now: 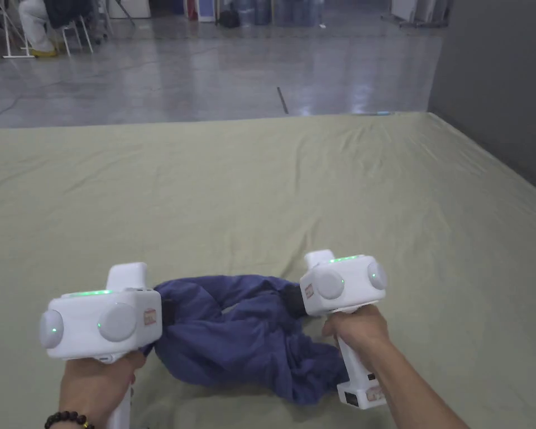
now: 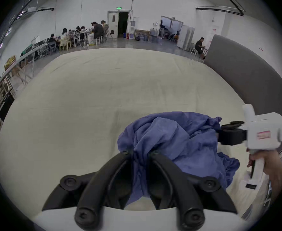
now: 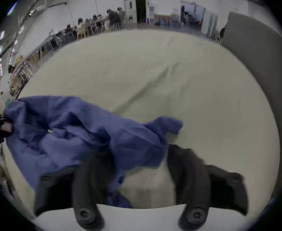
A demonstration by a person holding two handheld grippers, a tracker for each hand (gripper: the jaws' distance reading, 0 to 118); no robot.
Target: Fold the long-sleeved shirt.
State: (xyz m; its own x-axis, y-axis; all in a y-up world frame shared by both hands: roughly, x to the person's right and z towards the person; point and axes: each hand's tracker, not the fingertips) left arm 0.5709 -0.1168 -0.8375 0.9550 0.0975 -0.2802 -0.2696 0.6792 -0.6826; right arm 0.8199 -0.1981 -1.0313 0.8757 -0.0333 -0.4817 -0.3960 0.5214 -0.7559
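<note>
A blue long-sleeved shirt (image 1: 244,335) lies crumpled in a heap on the olive sheet near the table's front edge. My left gripper (image 1: 163,313) is at the heap's left end. In the left gripper view its jaws (image 2: 139,153) are pinched on a bunch of the blue cloth (image 2: 170,134). My right gripper (image 1: 292,299) is at the heap's right end, also seen farther off (image 2: 223,128). In the blurred right gripper view its jaws (image 3: 136,151) stand wide apart. The shirt (image 3: 78,131) drapes over the left jaw; the right jaw is clear of it.
The wide sheet-covered table (image 1: 261,184) stretches far ahead and to both sides of the shirt. A grey panel (image 1: 496,84) stands along the table's right edge. Beyond the far edge is shiny floor, with people seated at tables (image 2: 86,34) in the distance.
</note>
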